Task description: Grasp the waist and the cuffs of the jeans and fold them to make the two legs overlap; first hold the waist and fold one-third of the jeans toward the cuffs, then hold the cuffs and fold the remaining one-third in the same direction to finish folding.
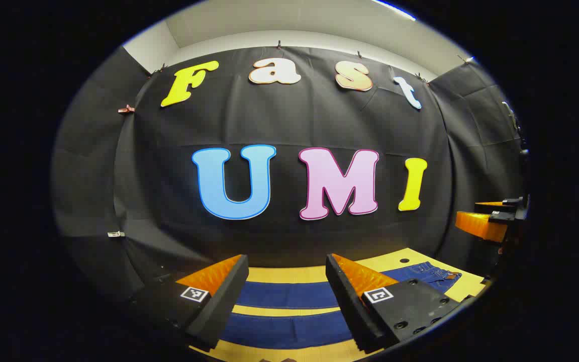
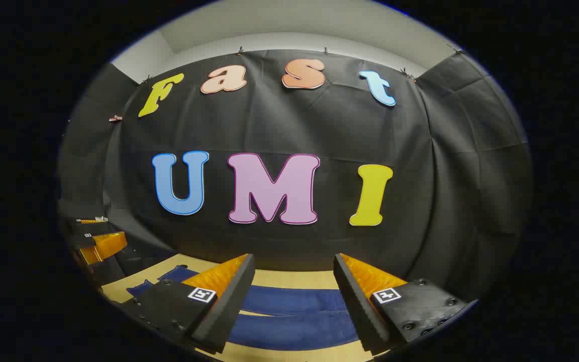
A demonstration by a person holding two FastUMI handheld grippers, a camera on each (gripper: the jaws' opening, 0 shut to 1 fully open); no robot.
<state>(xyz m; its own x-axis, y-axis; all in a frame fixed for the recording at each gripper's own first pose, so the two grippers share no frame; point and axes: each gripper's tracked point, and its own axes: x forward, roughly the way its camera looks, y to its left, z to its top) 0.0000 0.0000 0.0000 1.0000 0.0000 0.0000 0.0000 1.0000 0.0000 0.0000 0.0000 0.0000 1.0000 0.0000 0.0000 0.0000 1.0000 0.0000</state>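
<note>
Dark blue jeans (image 1: 289,294) lie flat on a yellow table (image 1: 279,274), both legs running side by side with a strip of table between them. The waist end (image 1: 432,274) lies to the right in the left gripper view. My left gripper (image 1: 287,269) hovers open above the legs, nothing between its fingers. In the right gripper view the jeans (image 2: 294,311) spread below my right gripper (image 2: 294,266), which is also open and empty. The right gripper (image 1: 490,221) appears at the far right of the left gripper view; the left gripper (image 2: 98,241) appears at the left edge of the right gripper view.
The black cloth wall (image 1: 289,125) stands close behind the table's far edge. A small dark hole (image 1: 404,261) marks the tabletop near the waist. Bare yellow table (image 2: 289,278) shows beyond the jeans.
</note>
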